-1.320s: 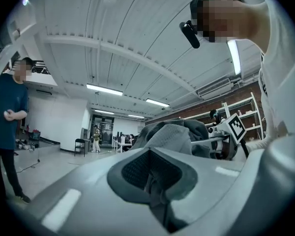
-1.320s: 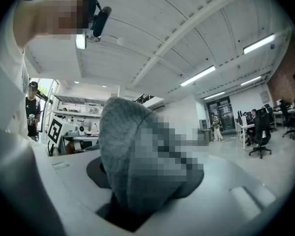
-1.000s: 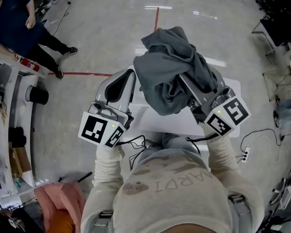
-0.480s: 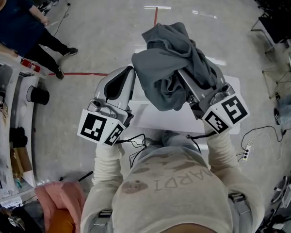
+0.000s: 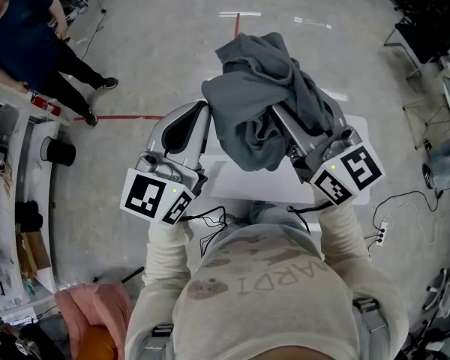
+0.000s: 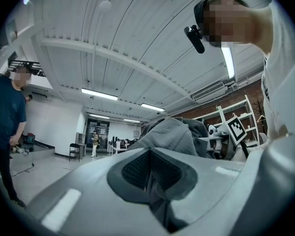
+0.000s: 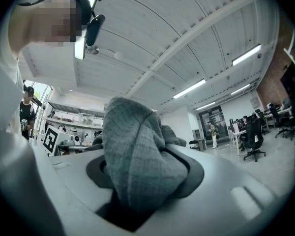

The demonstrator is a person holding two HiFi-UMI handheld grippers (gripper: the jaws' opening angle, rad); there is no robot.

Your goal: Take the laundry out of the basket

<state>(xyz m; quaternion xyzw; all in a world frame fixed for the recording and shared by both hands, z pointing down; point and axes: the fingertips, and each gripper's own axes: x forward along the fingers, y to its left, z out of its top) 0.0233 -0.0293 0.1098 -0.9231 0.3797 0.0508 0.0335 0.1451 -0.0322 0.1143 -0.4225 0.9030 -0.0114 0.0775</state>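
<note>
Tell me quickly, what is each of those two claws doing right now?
Left gripper: closed, nothing between its jaws.
Right gripper: closed on the crumpled grey cloth garment.

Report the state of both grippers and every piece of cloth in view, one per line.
left gripper: shut, nothing between its jaws.
right gripper: shut on the grey garment.
grey garment: bunched, held up in the air, draped over the right gripper's jaws.
pink cloth: crumpled, lying untouched behind the person's left side.

Bright, even light from ceiling strip lights (image 6: 99, 94), glare on the floor (image 5: 238, 13), fisheye bending, dark corners.
</note>
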